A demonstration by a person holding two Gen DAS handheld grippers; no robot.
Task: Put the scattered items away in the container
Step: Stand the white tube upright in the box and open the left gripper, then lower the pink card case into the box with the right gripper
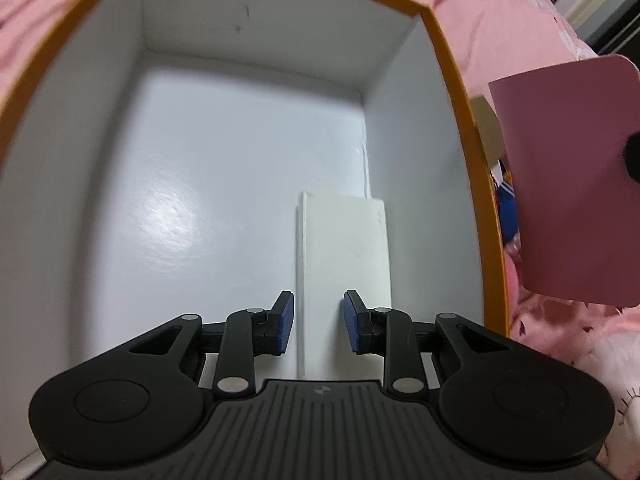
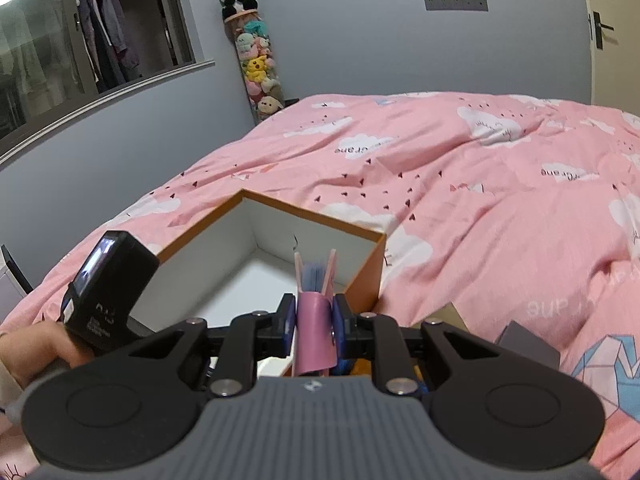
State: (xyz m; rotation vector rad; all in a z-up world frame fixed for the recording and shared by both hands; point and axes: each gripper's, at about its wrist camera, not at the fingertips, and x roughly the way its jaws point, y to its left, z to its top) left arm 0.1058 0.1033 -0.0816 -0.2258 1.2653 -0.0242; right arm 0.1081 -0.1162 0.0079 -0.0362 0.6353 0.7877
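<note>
The container point(image 1: 460, 92) is an orange box with white walls and floor, standing on a pink bed. A flat white box point(image 1: 344, 248) lies on its floor against the right wall. My left gripper point(image 1: 319, 322) points down into the container just above that white box, open, its blue pads clear of it. To the right of the rim hangs a pink notebook point(image 1: 572, 184). In the right wrist view my right gripper point(image 2: 315, 316) is shut on this pink notebook point(image 2: 316, 336), held upright near the container point(image 2: 366, 276), its blue pages showing between the covers.
The pink patterned duvet point(image 2: 480, 184) covers the bed all around. A grey item point(image 2: 528, 340) and a piece of brown card point(image 2: 456, 316) lie right of the container. A hand point(image 2: 36, 344) holds the left gripper's camera body point(image 2: 108, 280). Plush toys point(image 2: 258, 64) hang in the far corner.
</note>
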